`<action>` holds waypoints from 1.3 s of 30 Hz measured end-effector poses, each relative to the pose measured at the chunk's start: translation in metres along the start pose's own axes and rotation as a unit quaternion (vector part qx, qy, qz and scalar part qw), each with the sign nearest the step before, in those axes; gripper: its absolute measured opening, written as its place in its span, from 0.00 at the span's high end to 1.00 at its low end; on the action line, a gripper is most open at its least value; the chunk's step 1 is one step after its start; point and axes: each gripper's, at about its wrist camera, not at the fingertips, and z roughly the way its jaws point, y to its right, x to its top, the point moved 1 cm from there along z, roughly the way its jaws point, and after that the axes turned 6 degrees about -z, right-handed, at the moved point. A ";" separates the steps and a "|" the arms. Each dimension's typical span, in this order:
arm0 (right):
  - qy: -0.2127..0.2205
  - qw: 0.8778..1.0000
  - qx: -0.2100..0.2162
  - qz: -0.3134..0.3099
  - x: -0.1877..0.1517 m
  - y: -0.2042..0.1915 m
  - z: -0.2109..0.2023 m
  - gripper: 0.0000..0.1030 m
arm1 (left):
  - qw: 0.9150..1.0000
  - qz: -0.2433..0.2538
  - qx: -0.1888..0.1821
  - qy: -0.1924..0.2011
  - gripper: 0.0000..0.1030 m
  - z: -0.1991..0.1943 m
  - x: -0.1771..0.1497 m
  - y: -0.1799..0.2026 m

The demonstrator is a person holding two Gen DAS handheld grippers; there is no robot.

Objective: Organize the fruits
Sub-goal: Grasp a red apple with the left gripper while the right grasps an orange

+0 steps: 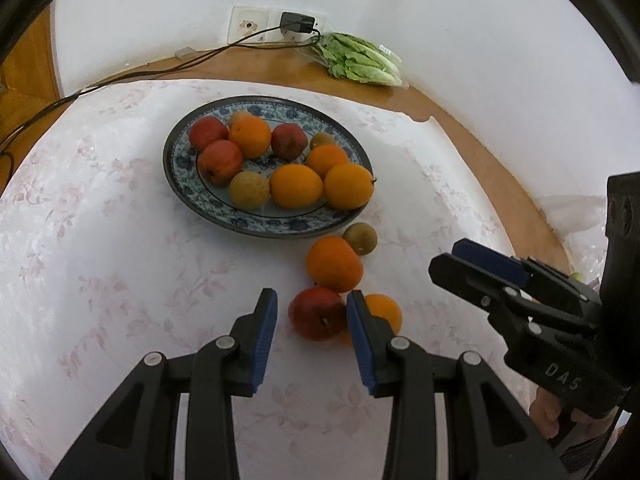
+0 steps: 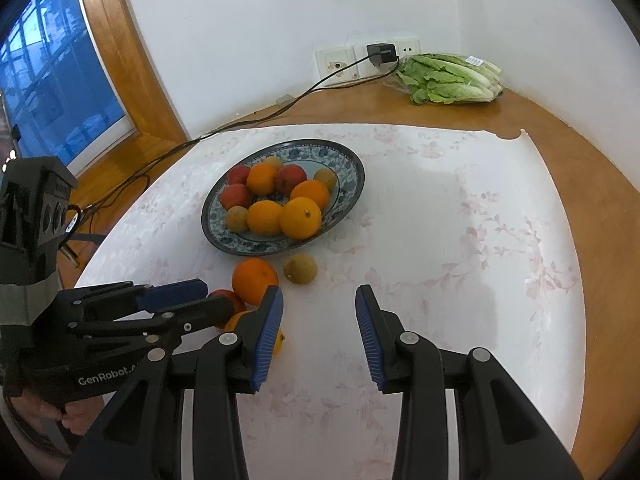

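A blue patterned plate (image 1: pixel 200 196) (image 2: pixel 352 176) holds several oranges, red apples and small brown fruits. On the cloth in front of it lie a red apple (image 1: pixel 316 314) (image 2: pixel 234 300), an orange (image 1: pixel 334 264) (image 2: pixel 255 280), a smaller orange (image 1: pixel 386 310) (image 2: pixel 278 342) and a brown fruit (image 1: pixel 360 239) (image 2: pixel 300 268). My left gripper (image 1: pixel 312 336) (image 2: pixel 208 294) is open, its fingers just short of the red apple on either side. My right gripper (image 2: pixel 319 336) (image 1: pixel 460 258) is open and empty over bare cloth, to the right of the loose fruit.
A white floral cloth (image 2: pixel 460 240) covers a round wooden table (image 2: pixel 580 152). A bag of lettuce (image 1: pixel 360 60) (image 2: pixel 452 78) lies at the back by the wall. A charger and cable (image 1: pixel 296 22) (image 2: pixel 382 54) run from the socket leftwards. A plastic bag (image 1: pixel 580 220) sits at the right edge.
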 end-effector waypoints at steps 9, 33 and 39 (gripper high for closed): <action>-0.005 1.000 0.000 0.004 -0.005 0.002 0.000 0.62 | 1.000 -0.009 -0.009 -0.020 0.66 0.014 -0.007 0.002; -0.021 0.999 0.026 -0.025 -0.005 -0.026 0.013 0.62 | 0.997 -0.042 0.051 0.032 0.66 -0.015 0.006 -0.038; -0.022 0.998 0.027 -0.055 0.005 -0.043 0.020 0.62 | 0.997 -0.052 0.053 0.032 0.66 -0.017 0.006 -0.048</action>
